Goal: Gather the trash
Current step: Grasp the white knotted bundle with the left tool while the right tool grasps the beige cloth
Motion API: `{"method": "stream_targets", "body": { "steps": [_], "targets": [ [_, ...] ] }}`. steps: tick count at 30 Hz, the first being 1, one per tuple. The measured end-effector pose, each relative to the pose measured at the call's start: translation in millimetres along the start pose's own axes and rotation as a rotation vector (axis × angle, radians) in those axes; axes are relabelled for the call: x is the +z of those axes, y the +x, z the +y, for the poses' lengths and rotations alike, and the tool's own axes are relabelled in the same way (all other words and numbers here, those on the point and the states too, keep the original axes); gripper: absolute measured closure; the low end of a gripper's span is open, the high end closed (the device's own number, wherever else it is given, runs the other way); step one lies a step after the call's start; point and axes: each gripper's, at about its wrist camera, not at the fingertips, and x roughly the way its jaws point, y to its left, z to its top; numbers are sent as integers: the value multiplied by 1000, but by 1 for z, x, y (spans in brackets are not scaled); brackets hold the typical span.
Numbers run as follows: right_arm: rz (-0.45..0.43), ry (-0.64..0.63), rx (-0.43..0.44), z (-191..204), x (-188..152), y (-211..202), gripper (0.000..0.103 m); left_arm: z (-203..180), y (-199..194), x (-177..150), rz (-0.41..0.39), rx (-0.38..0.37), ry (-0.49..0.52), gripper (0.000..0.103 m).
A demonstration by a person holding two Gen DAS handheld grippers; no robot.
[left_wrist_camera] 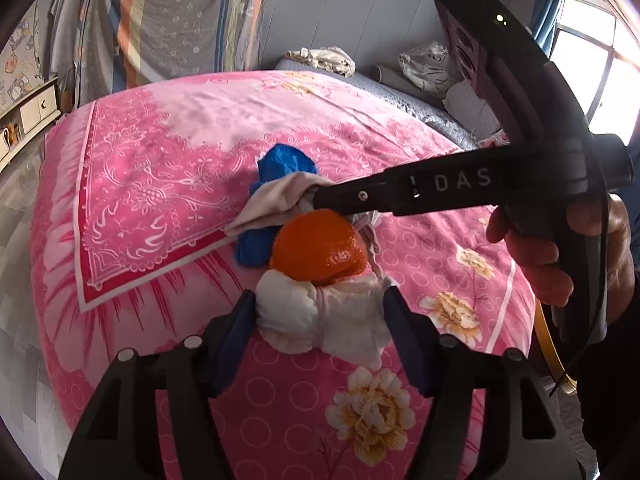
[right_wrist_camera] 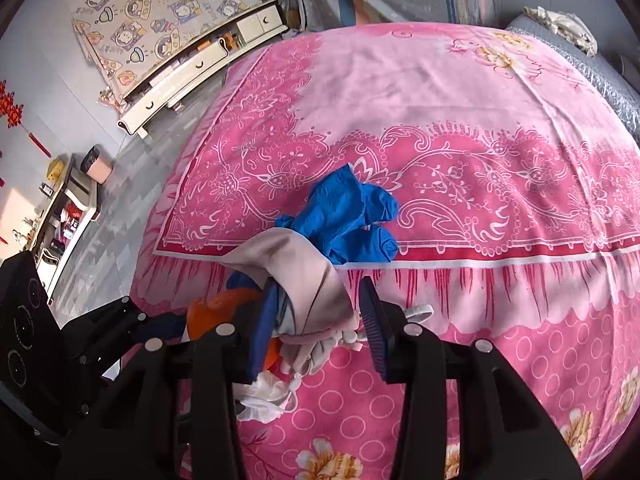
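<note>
A small pile of trash lies on the pink bed cover (left_wrist_camera: 160,152): a crumpled white tissue (left_wrist_camera: 320,316), an orange peel (left_wrist_camera: 318,246), blue gloves (left_wrist_camera: 286,166) and a pale pink face mask (left_wrist_camera: 276,200). My left gripper (left_wrist_camera: 320,312) is open, its fingers on either side of the tissue. My right gripper (right_wrist_camera: 316,316) is open around the pink mask (right_wrist_camera: 304,272), with the blue gloves (right_wrist_camera: 348,216) just beyond and the orange peel (right_wrist_camera: 218,308) to its left. In the left wrist view the right gripper (left_wrist_camera: 316,200) reaches in from the right.
The bed cover (right_wrist_camera: 440,100) fills most of both views. A grey pillow area (left_wrist_camera: 420,96) with bagged items lies at the far side. A low white cabinet (right_wrist_camera: 200,64), a pink bin (right_wrist_camera: 96,166) and a shelf (right_wrist_camera: 68,216) stand on the floor to the left.
</note>
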Motion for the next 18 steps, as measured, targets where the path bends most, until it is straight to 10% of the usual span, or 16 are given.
{"method": "stream_targets", "body": {
  "steps": [18],
  "targets": [
    [-103,99,-77,-34,10,-24,83,4,-16,5,-43,-4,-20,57]
  ]
}}
